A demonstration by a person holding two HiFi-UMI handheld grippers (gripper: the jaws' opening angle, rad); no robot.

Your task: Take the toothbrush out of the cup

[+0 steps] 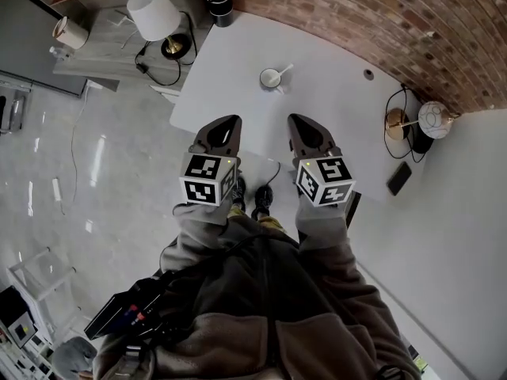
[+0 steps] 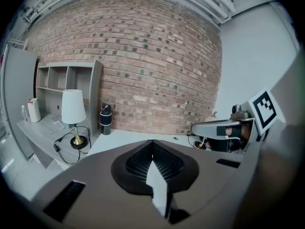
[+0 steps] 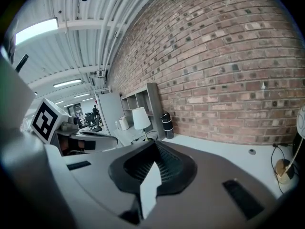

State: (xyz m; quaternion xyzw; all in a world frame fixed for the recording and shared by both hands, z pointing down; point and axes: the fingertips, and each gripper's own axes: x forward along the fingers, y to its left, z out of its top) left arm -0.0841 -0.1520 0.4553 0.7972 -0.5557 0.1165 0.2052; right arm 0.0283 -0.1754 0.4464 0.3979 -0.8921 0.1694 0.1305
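A white cup (image 1: pixel 270 77) stands on the white table (image 1: pixel 333 109), toward its far side. A white toothbrush (image 1: pixel 283 70) leans out of the cup to the right. My left gripper (image 1: pixel 229 123) and right gripper (image 1: pixel 300 122) hover side by side over the table's near edge, well short of the cup. Both are shut with nothing held. The left gripper view shows the left gripper (image 2: pixel 152 144) with its jaws together, and the right gripper view shows the right gripper (image 3: pixel 153 147) the same. Neither gripper view shows the cup.
A black bottle (image 1: pixel 219 2) stands at the table's far left corner by the brick wall (image 1: pixel 356 14). A white-shaded lamp (image 1: pixel 153 13) sits on the grey side desk (image 1: pixel 95 50). A globe lamp (image 1: pixel 434 119) and a black phone (image 1: pixel 399 178) lie at the right.
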